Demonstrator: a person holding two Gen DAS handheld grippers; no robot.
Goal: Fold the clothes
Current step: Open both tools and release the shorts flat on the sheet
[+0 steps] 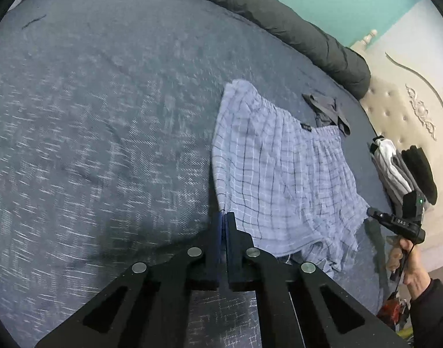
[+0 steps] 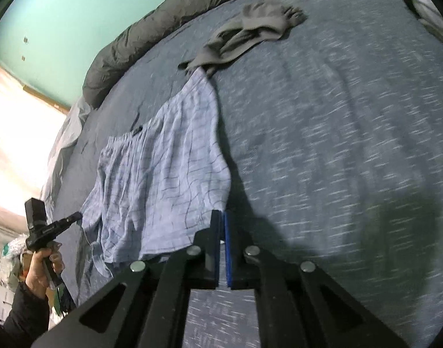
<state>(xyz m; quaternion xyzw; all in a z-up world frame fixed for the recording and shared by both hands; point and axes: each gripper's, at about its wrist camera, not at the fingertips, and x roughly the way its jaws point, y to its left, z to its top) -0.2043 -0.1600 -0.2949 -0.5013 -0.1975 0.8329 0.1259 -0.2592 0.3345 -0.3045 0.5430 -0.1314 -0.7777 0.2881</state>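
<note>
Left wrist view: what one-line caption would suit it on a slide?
Left gripper pinches one hem corner of plaid shorts on a blue bed; the right gripper pinches the other.

"DAS" on right claw [image 1: 369,211] body.

- blue bedspread [image 1: 105,116] motion-smeared in both wrist views; weave streaked, detail lost.
- small dark label on waistband of checked shorts [image 1: 279,168]: text too small to read.
- hem corner of shorts hidden between closed fingers of left gripper [image 1: 223,217]; same at right gripper [image 2: 221,216].
- folded clothes pile [image 1: 401,171] at right: garment types unclear, near part hidden behind other gripper.
- grey garment [image 2: 250,34] far: crumpled, type unclear.
- dark duvet [image 1: 279,8] cut off by fisheye rim.
- clutter at lower left of right wrist view: blurred, overexposed.
</note>
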